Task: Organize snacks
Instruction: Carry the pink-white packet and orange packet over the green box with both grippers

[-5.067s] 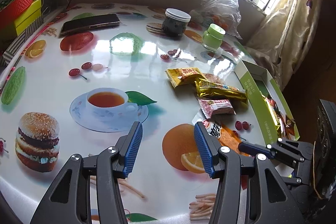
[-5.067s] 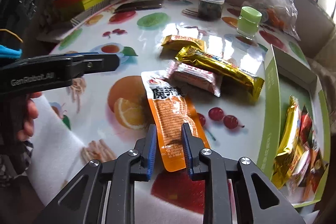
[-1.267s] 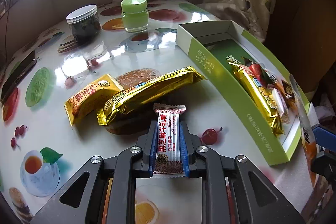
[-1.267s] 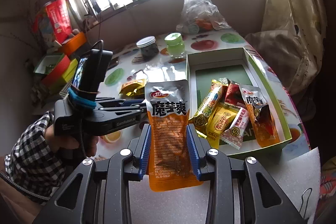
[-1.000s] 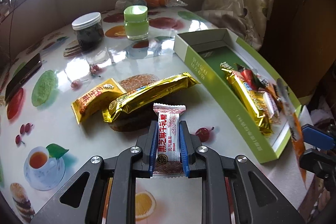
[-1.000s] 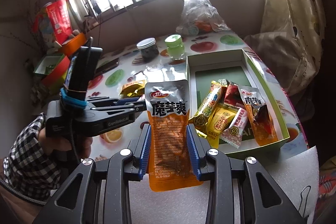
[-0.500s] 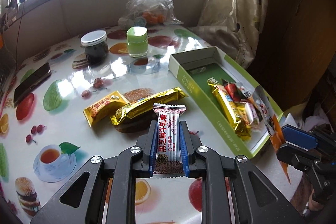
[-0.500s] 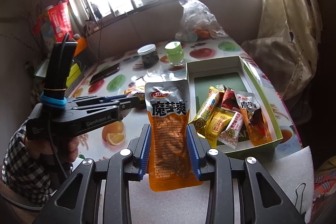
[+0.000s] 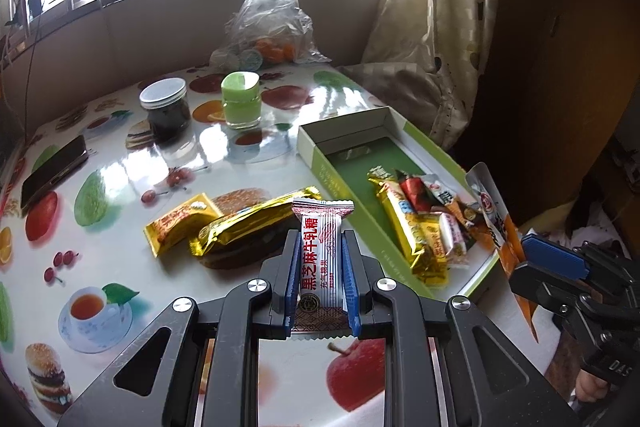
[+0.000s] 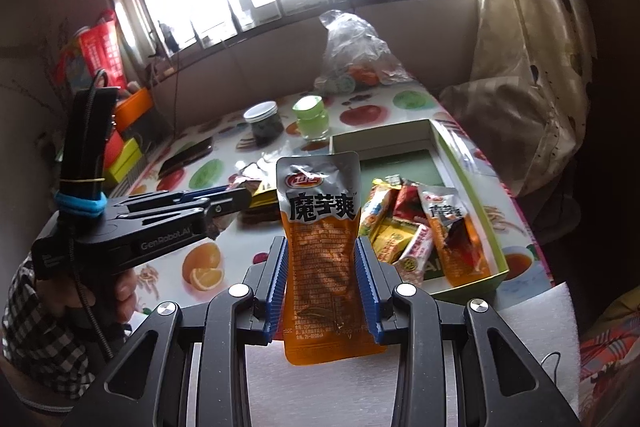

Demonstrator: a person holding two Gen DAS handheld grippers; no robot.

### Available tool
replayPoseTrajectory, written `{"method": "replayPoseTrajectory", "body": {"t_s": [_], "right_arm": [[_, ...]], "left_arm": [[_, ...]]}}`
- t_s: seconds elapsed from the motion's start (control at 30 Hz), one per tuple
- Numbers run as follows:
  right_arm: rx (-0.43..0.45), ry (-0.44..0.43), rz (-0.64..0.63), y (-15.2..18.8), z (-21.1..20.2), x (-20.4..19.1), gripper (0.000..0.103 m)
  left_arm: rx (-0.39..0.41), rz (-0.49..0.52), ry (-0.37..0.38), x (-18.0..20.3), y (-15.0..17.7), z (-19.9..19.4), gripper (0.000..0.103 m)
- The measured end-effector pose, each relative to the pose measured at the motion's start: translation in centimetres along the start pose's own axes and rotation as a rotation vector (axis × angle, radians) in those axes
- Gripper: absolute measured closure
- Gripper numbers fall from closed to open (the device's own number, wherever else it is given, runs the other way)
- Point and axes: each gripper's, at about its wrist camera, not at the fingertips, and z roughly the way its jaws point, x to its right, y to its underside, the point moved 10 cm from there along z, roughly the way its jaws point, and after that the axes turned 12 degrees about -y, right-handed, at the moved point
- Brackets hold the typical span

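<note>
My left gripper [image 9: 320, 273] is shut on a red-and-white candy bar [image 9: 321, 259], held upright above the table. My right gripper [image 10: 323, 279] is shut on an orange konjac pouch [image 10: 322, 251], lifted near the table's front edge. The green box [image 9: 340, 183] lies at the right with several snacks [image 9: 420, 223] in its near end. A long gold bar [image 9: 248, 223] and a small yellow packet [image 9: 180, 223] rest on the table left of the box. In the right wrist view the left gripper [image 10: 236, 197] reaches in from the left, beside the box [image 10: 464, 163].
A dark jar [image 9: 165, 109], a green jar [image 9: 241, 99] and a clear plastic bag [image 9: 268, 23] stand at the back. A phone [image 9: 52, 171] lies at the left. Colourful boxes [image 10: 124, 155] are stacked far left. A curtain [image 9: 424, 7] hangs behind the box. White foam [image 10: 532, 311] pads the near edge.
My left gripper has risen with the candy bar, so more of the table and window shows. The right gripper has kept the pouch almost still.
</note>
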Motion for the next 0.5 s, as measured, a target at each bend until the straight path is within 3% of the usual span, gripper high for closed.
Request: {"method": "replayPoseTrajectory", "body": {"t_s": [0.5], "right_arm": [[0.045, 0.062, 0.067, -0.9, -1.7, 4.4, 0.071]], "left_arm": [[0.001, 0.041, 0.026, 3.6, -1.3, 0.6, 0.083]]}}
